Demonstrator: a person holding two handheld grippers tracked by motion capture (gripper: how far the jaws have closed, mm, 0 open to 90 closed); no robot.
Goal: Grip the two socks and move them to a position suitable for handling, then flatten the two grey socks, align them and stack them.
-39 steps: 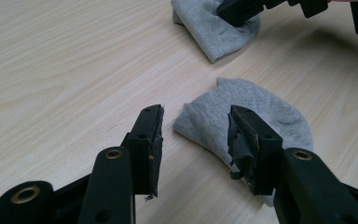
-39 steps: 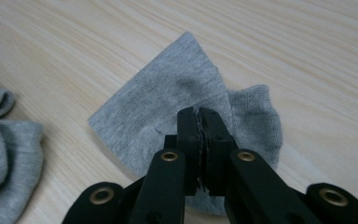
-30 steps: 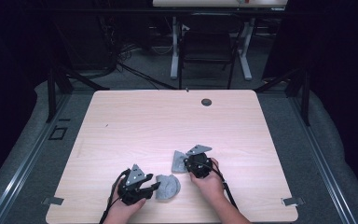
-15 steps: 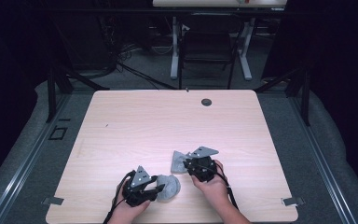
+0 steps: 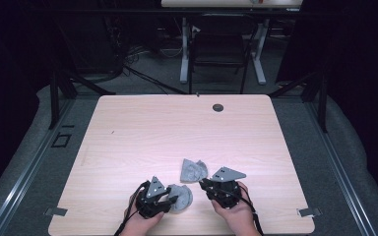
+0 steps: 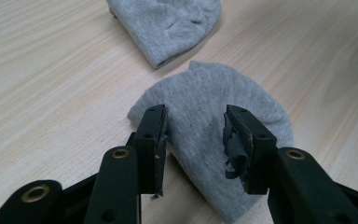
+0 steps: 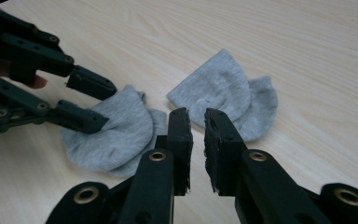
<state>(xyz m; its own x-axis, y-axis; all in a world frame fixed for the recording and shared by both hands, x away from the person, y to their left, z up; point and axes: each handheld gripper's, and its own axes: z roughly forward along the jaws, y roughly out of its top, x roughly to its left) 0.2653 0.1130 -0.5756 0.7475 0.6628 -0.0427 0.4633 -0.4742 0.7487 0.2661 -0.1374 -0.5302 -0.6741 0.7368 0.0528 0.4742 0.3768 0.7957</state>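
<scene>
Two folded grey socks lie on the wooden table [image 5: 177, 128] near its front edge. My left gripper [image 5: 173, 199] [image 6: 193, 135] hovers over the nearer sock [image 5: 183, 196] [image 6: 214, 107]. Its jaws are open, have just been closing, and straddle the cloth without pinching it. The other sock [image 5: 193, 170] [image 6: 168, 23] [image 7: 219, 88] lies just beyond. My right gripper [image 5: 203, 183] [image 7: 196, 140] sits a little short of it. Its jaws have been opening to a narrow gap with nothing between them. The right gripper view also shows the left gripper [image 7: 91, 100] on the nearer sock [image 7: 116, 130].
A small black round grommet [image 5: 218, 107] sits near the table's far edge. Beyond the table stand a dark chair [image 5: 216, 49] and white desk legs [image 5: 183, 49]. Grey tape tabs mark the front corners [image 5: 307, 212].
My right gripper has pulled back from the farther sock toward the front edge and to the right, and its jaws now show a gap. The left gripper has barely shifted.
</scene>
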